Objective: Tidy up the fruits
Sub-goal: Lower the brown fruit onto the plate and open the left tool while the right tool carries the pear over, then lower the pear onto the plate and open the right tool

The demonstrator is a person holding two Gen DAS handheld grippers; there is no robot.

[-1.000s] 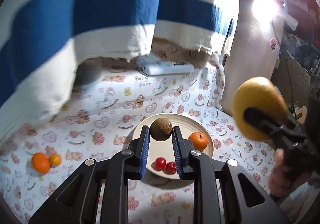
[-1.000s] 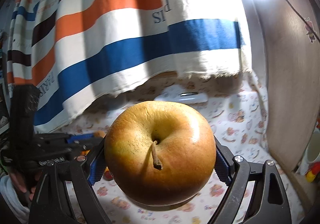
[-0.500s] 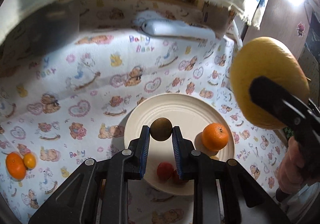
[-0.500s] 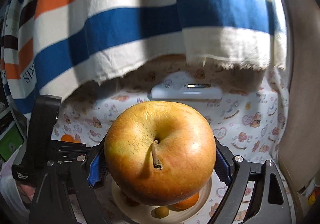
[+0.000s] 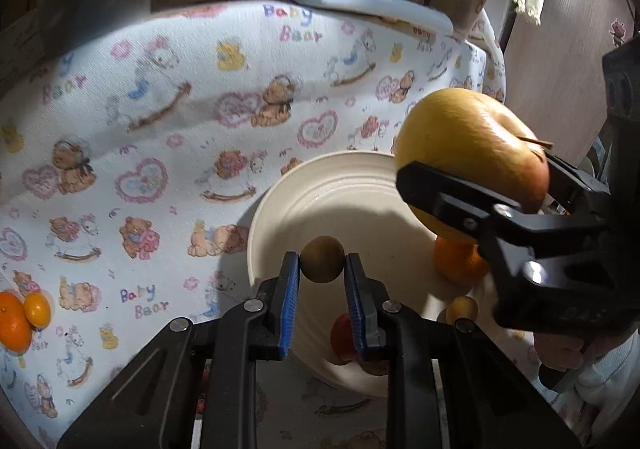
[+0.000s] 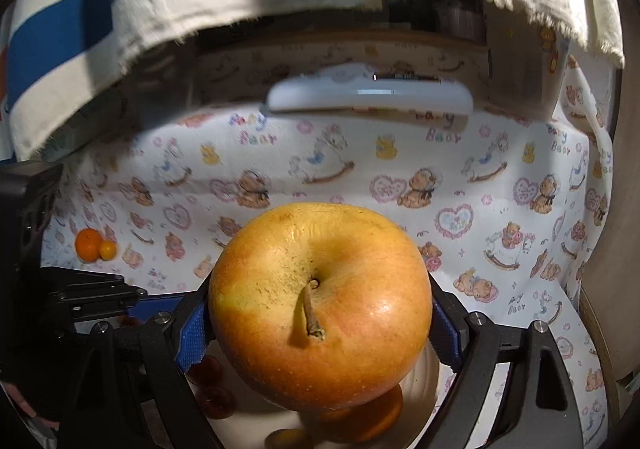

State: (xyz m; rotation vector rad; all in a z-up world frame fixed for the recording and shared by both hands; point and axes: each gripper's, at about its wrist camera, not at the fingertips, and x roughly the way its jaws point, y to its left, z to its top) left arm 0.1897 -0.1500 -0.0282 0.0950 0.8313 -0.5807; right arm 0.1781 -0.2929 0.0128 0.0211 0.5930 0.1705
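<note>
At the far left of the printed cloth lay an orange touching a smaller yellow fruit, well apart from the cream plate. The left gripper was clenched on a small brown fruit above the plate's near side. To the right, the right gripper grasped a large yellow apple, stem toward the camera, over the plate, where another orange and red fruit lay.

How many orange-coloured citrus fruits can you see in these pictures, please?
3: an orange on the plate beneath the held apple, plus an orange and a smaller one touching on the cloth; others may be hidden.
</note>
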